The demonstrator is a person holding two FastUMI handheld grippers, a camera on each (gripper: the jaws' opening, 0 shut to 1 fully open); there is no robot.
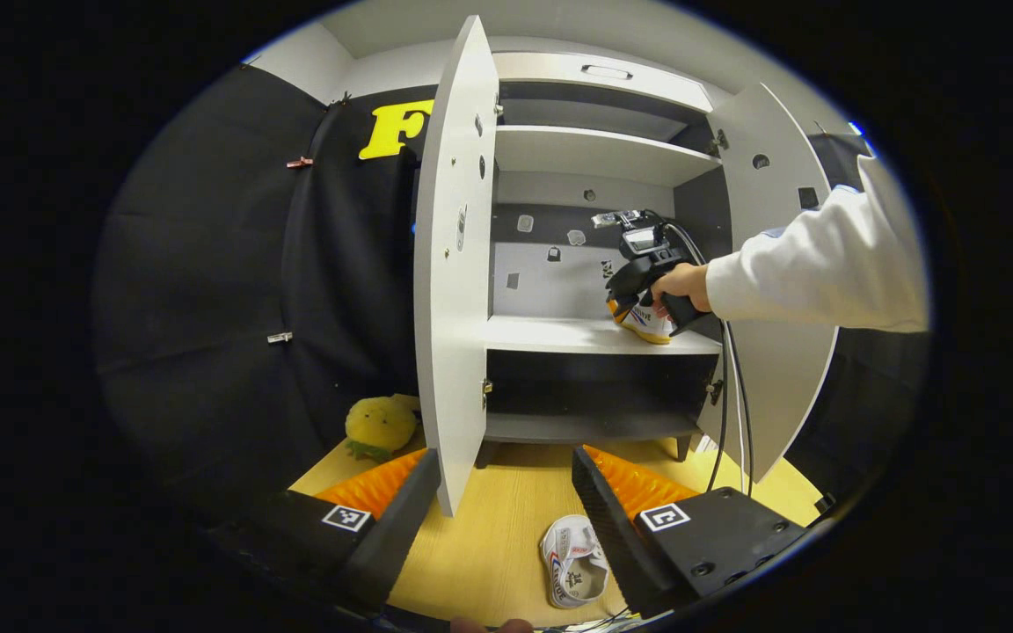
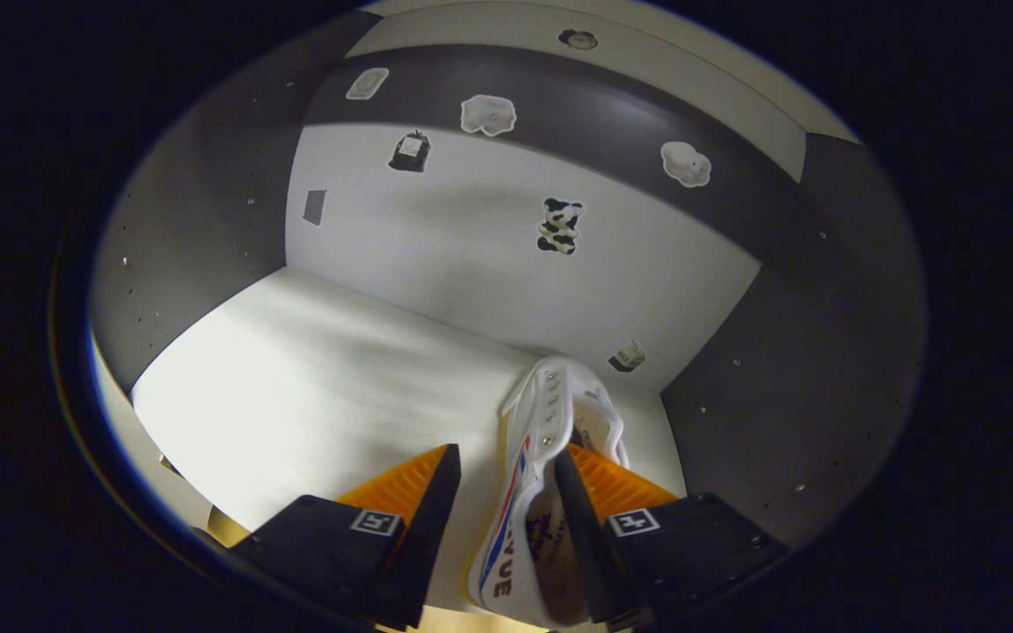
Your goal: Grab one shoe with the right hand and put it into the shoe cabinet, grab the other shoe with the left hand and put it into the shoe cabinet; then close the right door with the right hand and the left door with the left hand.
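The white shoe [image 2: 550,457] with red and blue stripes lies on the cabinet shelf [image 2: 313,369], its long axis toward 12 o'clock. The right hand-held gripper [image 2: 499,492] is spread wide, one finger inside the shoe's opening, gripping nothing. The left hand-held gripper [image 1: 506,492] gapes empty above a second white shoe [image 1: 572,563] on the floor [image 1: 489,545].

The left tool [image 1: 506,492] is held low with its fingers spread wide apart and nothing between them. In the left gripper view, a hand [image 1: 681,286] in a white sleeve [image 1: 814,264] grips the right tool's handle, arm stretched forward. The right tool [image 2: 502,492] has its fingers parted; only one seems to touch anything, though the contact is hard to judge.
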